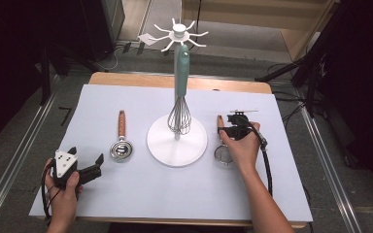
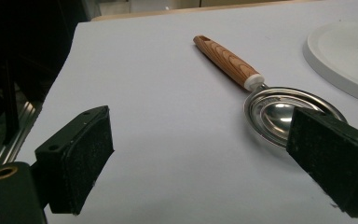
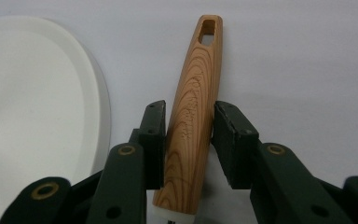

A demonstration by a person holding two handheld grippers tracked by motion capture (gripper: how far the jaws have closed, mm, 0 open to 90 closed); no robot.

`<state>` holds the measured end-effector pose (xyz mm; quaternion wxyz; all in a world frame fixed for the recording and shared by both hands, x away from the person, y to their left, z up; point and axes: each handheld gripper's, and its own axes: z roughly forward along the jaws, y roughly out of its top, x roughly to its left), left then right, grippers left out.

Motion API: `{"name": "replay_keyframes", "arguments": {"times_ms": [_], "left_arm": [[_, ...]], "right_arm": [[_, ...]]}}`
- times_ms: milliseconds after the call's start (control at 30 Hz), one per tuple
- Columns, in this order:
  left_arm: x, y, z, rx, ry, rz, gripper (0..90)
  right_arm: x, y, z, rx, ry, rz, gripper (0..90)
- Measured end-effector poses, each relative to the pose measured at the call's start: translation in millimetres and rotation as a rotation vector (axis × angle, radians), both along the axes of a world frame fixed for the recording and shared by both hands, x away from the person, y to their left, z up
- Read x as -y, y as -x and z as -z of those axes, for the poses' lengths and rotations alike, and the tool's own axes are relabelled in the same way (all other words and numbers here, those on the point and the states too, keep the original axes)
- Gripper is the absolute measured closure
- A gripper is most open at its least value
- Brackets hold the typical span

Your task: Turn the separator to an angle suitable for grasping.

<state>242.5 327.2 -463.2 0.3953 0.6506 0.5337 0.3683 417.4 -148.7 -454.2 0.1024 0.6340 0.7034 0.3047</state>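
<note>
The right gripper [image 3: 189,140] straddles the strainer handle [image 3: 193,116], pads just off the wood. The left gripper [image 2: 200,163] gapes wide and empty by the spoon [image 2: 279,109].

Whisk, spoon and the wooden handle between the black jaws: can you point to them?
Whisk [image 1: 179,116]: high view, wire loops.
Spoon [image 2: 279,114]: left gripper view, shiny bowl.
Wooden handle [image 3: 193,116]: right gripper view, middle of handle.
</note>
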Motion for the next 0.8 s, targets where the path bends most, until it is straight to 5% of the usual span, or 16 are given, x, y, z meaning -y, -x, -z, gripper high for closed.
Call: {"name": "replay_keyframes", "arguments": {"times_ms": [400,567,733,800], "left_arm": [[0.0,-0.1,0.1,0.001,-0.001,0.001,7.7],[0.0,0.0,0.2,0.003,0.001,0.002,7.7],[-0.1,0.0,0.1,0.005,0.0,0.002,7.7],[0.0,0.2,0.1,0.006,0.002,0.001,7.7]], "right_arm": [[-7.7,-3.6,7.2,-0.026,-0.001,-0.025,62.8],[-11.6,-3.4,6.5,-0.022,0.037,-0.031,62.4],[-10.9,-3.2,6.9,-0.018,0.032,-0.033,63.3],[-6.9,-4.2,5.8,-0.035,-0.006,-0.021,67.6]]}}
